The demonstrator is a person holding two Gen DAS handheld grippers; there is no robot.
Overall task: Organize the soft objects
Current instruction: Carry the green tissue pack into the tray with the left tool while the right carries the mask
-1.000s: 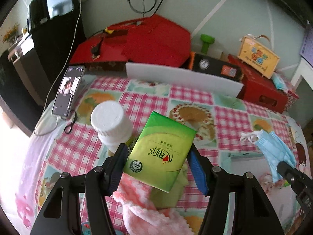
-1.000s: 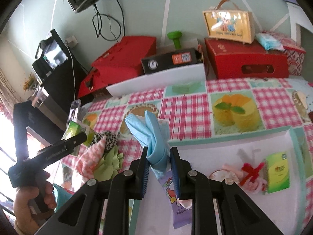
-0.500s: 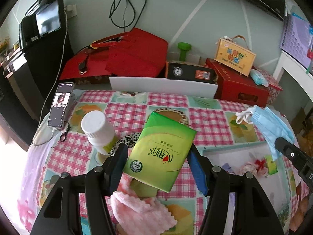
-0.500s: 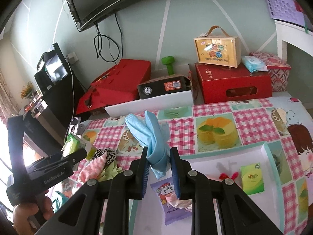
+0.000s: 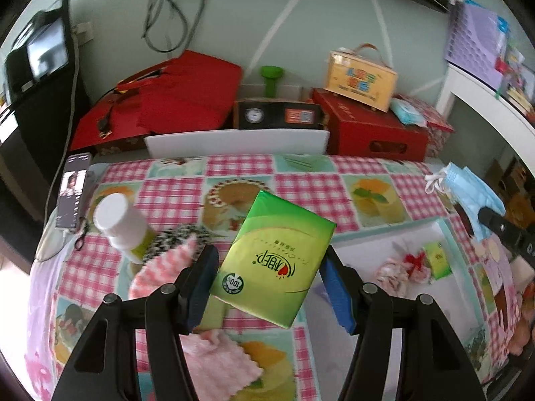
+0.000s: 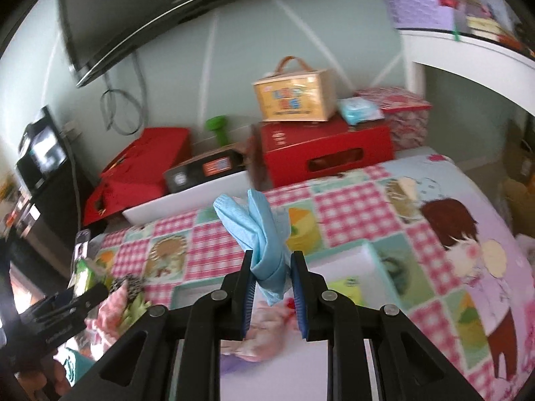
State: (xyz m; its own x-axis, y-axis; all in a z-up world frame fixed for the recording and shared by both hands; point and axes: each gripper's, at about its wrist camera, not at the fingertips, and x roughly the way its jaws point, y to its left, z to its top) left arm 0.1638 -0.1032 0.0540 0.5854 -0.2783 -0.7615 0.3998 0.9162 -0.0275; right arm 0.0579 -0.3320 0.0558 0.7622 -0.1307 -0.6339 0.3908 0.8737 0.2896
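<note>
My left gripper (image 5: 269, 260) is shut on a green tissue pack (image 5: 272, 260), held tilted above the checked tablecloth. Below it lie a pink cloth (image 5: 220, 357), a second pink cloth (image 5: 160, 267) and a black-and-white spotted cloth (image 5: 174, 235). My right gripper (image 6: 271, 267) is shut on a folded blue face mask (image 6: 260, 234), held over the white tray (image 6: 364, 250). In the tray I see a small green tissue pack (image 5: 438, 259), a pink bundle with a red bow (image 5: 404, 267) and a purple packet (image 6: 230, 364). The mask (image 5: 468, 193) also shows at the right of the left wrist view.
A white-capped bottle (image 5: 122, 227) stands left of the cloths, beside a phone (image 5: 72, 188) at the table's left edge. Red boxes (image 5: 371, 130), a red bag (image 5: 160, 100), a black gauge box (image 5: 277, 115) and a white board (image 5: 234, 142) crowd the far edge.
Both grippers have risen and swung to the right with their loads. The tray has come into the left wrist view; the right wrist view now looks farther right along the table.
</note>
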